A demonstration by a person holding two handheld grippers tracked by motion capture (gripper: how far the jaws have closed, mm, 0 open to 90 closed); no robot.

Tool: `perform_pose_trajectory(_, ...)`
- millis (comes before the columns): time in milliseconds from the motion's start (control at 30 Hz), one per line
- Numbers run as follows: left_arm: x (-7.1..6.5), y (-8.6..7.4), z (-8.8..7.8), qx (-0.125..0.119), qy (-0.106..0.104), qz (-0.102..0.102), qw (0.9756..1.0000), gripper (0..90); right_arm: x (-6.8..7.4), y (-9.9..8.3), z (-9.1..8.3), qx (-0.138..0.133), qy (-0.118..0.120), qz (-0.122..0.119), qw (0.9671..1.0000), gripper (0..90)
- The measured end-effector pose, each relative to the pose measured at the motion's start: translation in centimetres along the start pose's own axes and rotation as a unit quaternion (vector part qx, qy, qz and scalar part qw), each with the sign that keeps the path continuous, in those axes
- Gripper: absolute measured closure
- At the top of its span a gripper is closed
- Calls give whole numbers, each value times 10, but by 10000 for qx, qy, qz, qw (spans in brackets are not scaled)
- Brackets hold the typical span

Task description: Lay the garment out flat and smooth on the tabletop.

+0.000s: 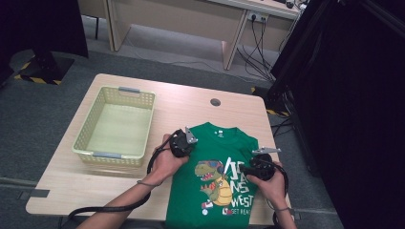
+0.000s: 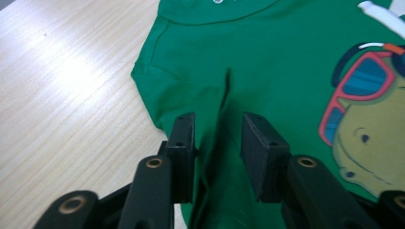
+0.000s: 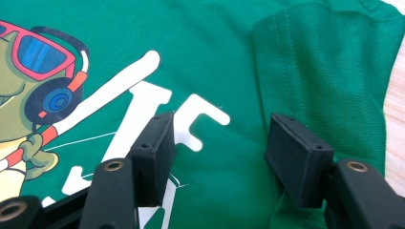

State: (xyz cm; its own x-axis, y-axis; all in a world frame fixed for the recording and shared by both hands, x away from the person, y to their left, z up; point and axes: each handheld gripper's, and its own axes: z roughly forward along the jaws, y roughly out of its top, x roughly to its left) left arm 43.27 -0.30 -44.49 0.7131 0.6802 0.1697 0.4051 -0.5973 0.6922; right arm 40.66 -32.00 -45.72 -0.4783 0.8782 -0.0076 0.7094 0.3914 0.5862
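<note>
Green dino-print T-shirt [image 1: 217,174] lies flat w/ sleeves folded in, right of the basket [image 1: 116,125]; left gripper [image 2: 218,138] & right gripper [image 3: 220,148] both spread, pinching nothing.

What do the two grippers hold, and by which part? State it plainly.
Nothing is held. The left gripper stands open over a small crease near the left shoulder of the green T-shirt; the right gripper stands open over its right side, beside the folded-in sleeve.
</note>
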Motion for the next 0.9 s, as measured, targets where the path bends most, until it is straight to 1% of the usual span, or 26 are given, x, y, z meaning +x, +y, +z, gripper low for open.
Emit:
perform_pose_trajectory(167, 2, 1, 6, 83, 3, 78, 9999, 730, 0, 0, 0, -7, 3, 18, 10000, 431)
perform_pose_trajectory(333, 2, 0, 9, 116, -33, 100, 9999, 845, 0, 0, 0, -6, 4, 1, 10000, 431)
perform_pose_trajectory(400, 2, 0, 10, 122, -32, 92, 9999, 873, 0, 0, 0, -13, 1, 6, 10000, 432)
perform_pose_trajectory(467, 3, 0, 9, 74, 48, 45, 10000, 878, 0, 0, 0, -12, -1, 22, 10000, 432)
perform_pose_trajectory(533, 7, 0, 6, -1, 122, -86, 9999, 878, 0, -1, 0, -20, 8, 19, 10000, 433)
perform_pose_trajectory(633, 12, 0, 2, -73, 233, -201, 9995, 878, 0, -1, 0, -29, 7, 25, 10000, 433)
perform_pose_trajectory(733, 17, 1, -2, -100, 320, -247, 9991, 877, -1, -1, 0, -14, -3, 48, 10000, 435)
perform_pose_trajectory(767, 18, 1, -2, -104, 321, -279, 9990, 877, -2, -1, 0, -20, -14, 35, 10000, 436)
perform_pose_trajectory(900, 20, 0, -3, -110, 377, -299, 9988, 877, -5, -2, -2, -19, -74, 104, 9999, 438)
